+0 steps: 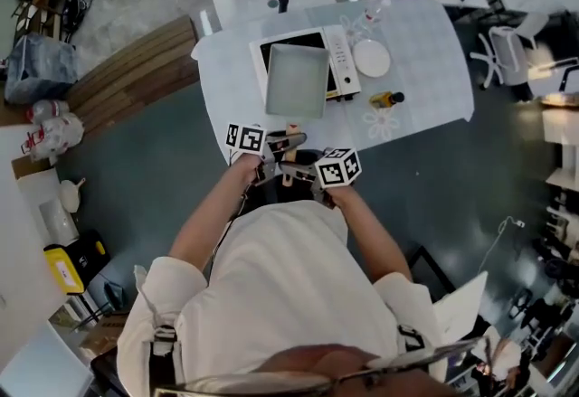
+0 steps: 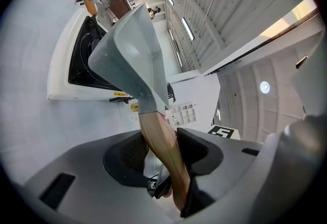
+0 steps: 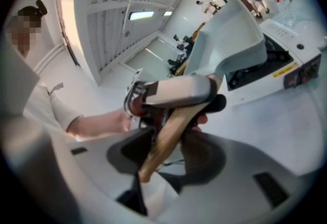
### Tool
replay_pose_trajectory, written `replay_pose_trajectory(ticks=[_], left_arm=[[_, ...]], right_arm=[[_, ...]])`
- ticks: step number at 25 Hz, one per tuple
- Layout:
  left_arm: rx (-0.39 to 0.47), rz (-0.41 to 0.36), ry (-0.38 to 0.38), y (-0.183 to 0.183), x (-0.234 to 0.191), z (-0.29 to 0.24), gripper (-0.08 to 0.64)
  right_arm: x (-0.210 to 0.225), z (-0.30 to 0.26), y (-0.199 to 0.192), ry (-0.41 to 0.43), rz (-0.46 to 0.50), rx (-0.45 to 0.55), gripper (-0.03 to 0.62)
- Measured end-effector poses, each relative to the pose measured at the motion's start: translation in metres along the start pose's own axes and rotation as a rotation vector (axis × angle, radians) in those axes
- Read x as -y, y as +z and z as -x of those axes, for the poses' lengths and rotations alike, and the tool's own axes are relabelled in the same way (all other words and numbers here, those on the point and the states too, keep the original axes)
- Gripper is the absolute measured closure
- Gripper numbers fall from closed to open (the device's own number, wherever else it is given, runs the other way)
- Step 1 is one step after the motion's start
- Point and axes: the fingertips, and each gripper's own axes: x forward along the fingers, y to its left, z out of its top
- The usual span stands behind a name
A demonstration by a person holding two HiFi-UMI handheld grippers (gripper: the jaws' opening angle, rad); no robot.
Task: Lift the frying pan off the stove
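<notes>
Head view has the frying pan (image 1: 297, 81), square and grey, hanging over the white stove (image 1: 339, 61) and covering most of its top, its wooden handle (image 1: 291, 131) running back towards six o'clock, to the person. The left tool (image 1: 282, 144) is clamped on that handle nearer the pan, and the right tool (image 1: 295, 172) is clamped on it just behind, at the handle's end, at about five o'clock from the left one. In the left gripper view the wood sits pinched between both dark pads at a middling width. The right gripper view shows the same for its own jaws, with the other tool across the handle just ahead. Both gripper views show the pan's underside tipped up and the black burner grate bare beneath it, with a gap between the two, so the lift itself looks done. What seems left is to carry the pan clear of the stove and keep it level. The stove stands on a white bench (image 1: 434, 70), with a white plate (image 1: 371, 58) just beside it at three o'clock and a small amber bottle (image 1: 387, 99) at about four o'clock.
</notes>
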Motion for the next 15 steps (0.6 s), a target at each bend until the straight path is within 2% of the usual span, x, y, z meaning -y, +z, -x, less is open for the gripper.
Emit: replay_pose_trajectory(ticks=[5,15], left_arm=[[-0.018,-0.031,-0.025,-0.026,0.025,0.017,0.364],[-0.1,-0.101,-0.013,-0.095,0.052,0.057,0.359]], right_arm=[[-0.033,0.001,-0.018,-0.017,0.026,0.052,0.399],[-0.09,-0.016,-0.072,-0.04,0.037,0.119,0.396]])
